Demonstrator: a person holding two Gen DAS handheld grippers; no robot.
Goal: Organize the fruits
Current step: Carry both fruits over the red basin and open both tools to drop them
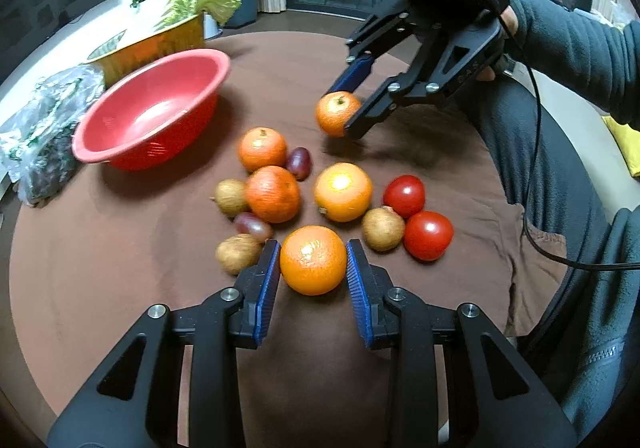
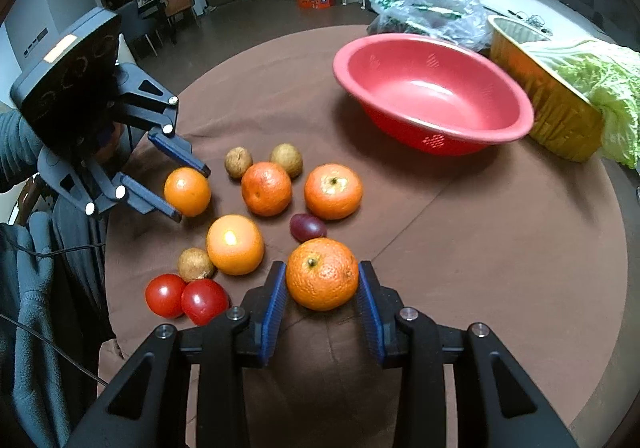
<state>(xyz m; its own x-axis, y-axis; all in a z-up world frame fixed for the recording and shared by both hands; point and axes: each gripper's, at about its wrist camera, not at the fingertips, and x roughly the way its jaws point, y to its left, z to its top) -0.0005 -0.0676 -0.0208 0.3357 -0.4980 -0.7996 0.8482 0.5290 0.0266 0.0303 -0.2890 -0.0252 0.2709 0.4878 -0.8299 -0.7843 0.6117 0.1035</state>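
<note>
So nothing's in the red bowl (image 1: pixel 152 116) yet, it sits bare on the brown-clothed desk (image 1: pixel 120 248), meaning the sorting has basically just kicked off.

Going left to right from that bowl in the left wrist view: a clear plastic bag of greens (image 1: pixel 40 140) lies just left of the bowl, and behind the bowl a yellow tub (image 1: pixel 160 44) holds a cabbage (image 1: pixel 200 0). To the right of the bowl is the fruit pile: three brownish kiwi-looking fruits, a couple of dark grapes (image 1: pixel 299 162), three loose oranges, and furthest from the bowl two tomatoes (image 1: pixel 416 216).

The left claw (image 1: pixel 313 272) is narrowed onto a smooth orange (image 1: pixel 313 265), blue pads pressing both sides, at the near edge of the pile, well away from the bowl. The right claw (image 1: pixel 352 108) is pinched on a dimpled orange (image 1: pixel 336 113) on the pile's far side, right of the bowl. Its own wrist view shows the same tight squeeze on that one (image 2: pixel 322 274).

Both oranges look like they're barely off the cloth, if at all; hard to tell. What's left, I'd guess: carry these two over, drop them in, then everything else in the pile.
</note>
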